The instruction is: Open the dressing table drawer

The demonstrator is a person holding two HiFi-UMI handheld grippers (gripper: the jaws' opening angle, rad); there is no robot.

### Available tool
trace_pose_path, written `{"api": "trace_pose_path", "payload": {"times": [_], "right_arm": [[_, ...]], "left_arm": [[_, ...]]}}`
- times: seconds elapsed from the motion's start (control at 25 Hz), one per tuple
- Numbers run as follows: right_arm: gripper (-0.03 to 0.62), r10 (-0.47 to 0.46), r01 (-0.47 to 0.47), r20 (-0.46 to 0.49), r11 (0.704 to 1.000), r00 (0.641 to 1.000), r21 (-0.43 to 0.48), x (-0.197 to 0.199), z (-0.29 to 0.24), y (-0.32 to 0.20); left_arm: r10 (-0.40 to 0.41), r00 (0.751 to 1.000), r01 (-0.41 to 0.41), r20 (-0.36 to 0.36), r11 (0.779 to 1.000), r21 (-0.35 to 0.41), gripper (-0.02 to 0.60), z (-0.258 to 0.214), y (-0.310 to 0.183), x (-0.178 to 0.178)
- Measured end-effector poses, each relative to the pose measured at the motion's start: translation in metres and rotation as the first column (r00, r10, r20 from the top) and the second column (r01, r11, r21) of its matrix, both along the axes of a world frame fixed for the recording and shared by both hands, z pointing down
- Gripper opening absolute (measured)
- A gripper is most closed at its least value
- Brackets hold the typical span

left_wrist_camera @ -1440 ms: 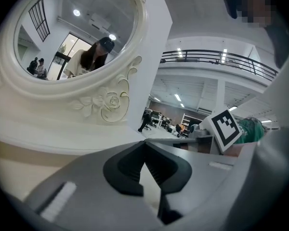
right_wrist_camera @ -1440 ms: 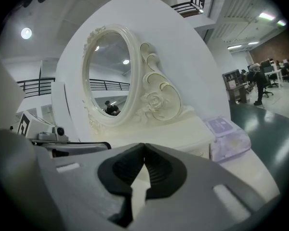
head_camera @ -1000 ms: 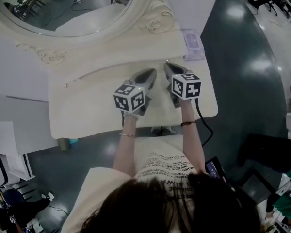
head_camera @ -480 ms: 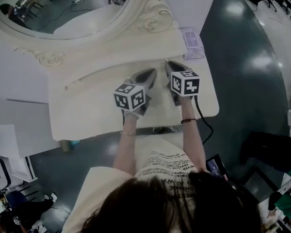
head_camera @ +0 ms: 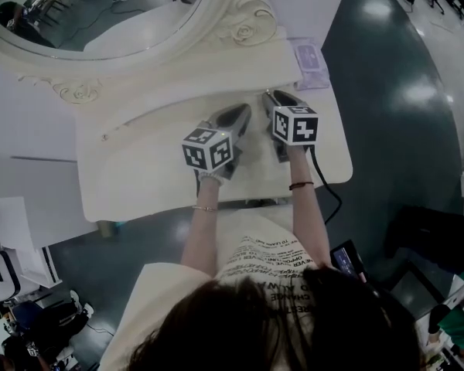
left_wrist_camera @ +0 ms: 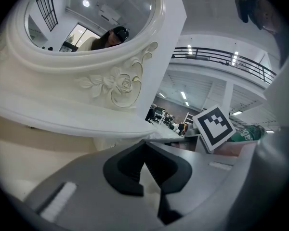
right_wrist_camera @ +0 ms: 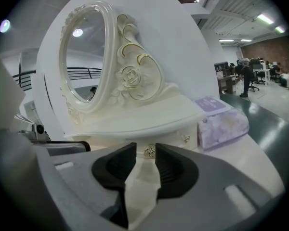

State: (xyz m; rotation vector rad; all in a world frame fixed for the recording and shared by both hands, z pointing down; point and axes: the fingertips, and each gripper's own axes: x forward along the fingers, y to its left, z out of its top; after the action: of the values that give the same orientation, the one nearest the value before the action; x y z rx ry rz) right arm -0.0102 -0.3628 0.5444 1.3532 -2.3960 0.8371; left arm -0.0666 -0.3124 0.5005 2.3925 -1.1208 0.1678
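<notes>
Right gripper view showed the right claw (right_wrist_camera: 143,149), jaws just opened and empty, aimed at the gold drawer knob (right_wrist_camera: 150,151); centring before clamping seemed wise.

Dressing table (head_camera: 139,184) drawer (right_wrist_camera: 143,143): closed, in the raised tier below the mirror (head_camera: 100,14).

The drawer has a cream front and carries a small ornate gold knob (right_wrist_camera: 149,151) at its centre. The front stands upright and sits back under the overhanging curved ledge (right_wrist_camera: 149,117), not drawn out. It faces the open cream tabletop, and a second gold knob (right_wrist_camera: 185,138) shows farther right on the same tier.
</notes>
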Motion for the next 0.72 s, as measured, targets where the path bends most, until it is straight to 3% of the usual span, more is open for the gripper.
{"api": "trace_pose_path", "payload": {"times": [0.72], "right_arm": [[0.126,0.029,-0.028,0.005,0.996,1.0,-0.079,-0.003,0.023,-0.008]], "left_arm": [[-0.022,1.0,0.022,0.013,1.0,-0.012,-0.002,0.006,-0.007,-0.006]]}}
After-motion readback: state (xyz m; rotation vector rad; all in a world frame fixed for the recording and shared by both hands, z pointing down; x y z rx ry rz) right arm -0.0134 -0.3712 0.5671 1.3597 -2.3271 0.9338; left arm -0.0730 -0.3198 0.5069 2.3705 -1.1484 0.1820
